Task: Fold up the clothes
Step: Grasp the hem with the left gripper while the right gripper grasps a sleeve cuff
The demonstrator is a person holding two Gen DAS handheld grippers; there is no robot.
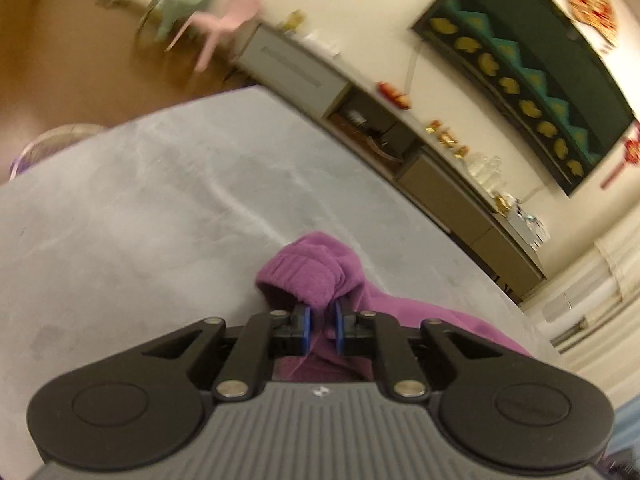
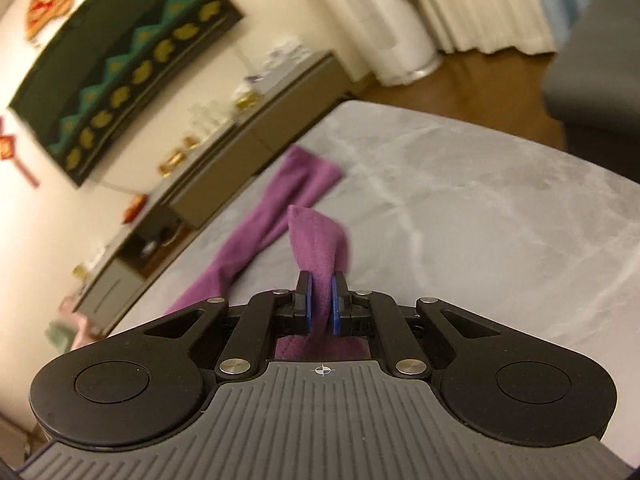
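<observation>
- Left gripper [image 1: 320,326]: black two-finger tool with blue pads, closed to a narrow gap on a bunched, ribbed end of the purple fleece garment [image 1: 316,272]; looks like a cuff or hem, cannot tell which. Cloth pinched high, probably to lift that end clear for a fold.
- Grey marbled surface [image 1: 140,208]: bare on the left and ahead of the left gripper; garment trailing off to the right and down behind the tool.
- Low grey-brown sideboard [image 1: 432,184] along the wall beyond, carrying small gold and red ornaments; no part in the task.
- Right gripper [image 2: 321,304]: same make, closed on a flat flap of the purple fleece garment [image 2: 316,236], flap standing upright between the pads.
- Long purple stretch, apparently a sleeve or leg [image 2: 276,208], lying flat on the surface to the left of the right gripper, running toward the far edge.
- Both ends gripped at once, likely to carry one part over the other; stage of folding not settled by these views.
</observation>
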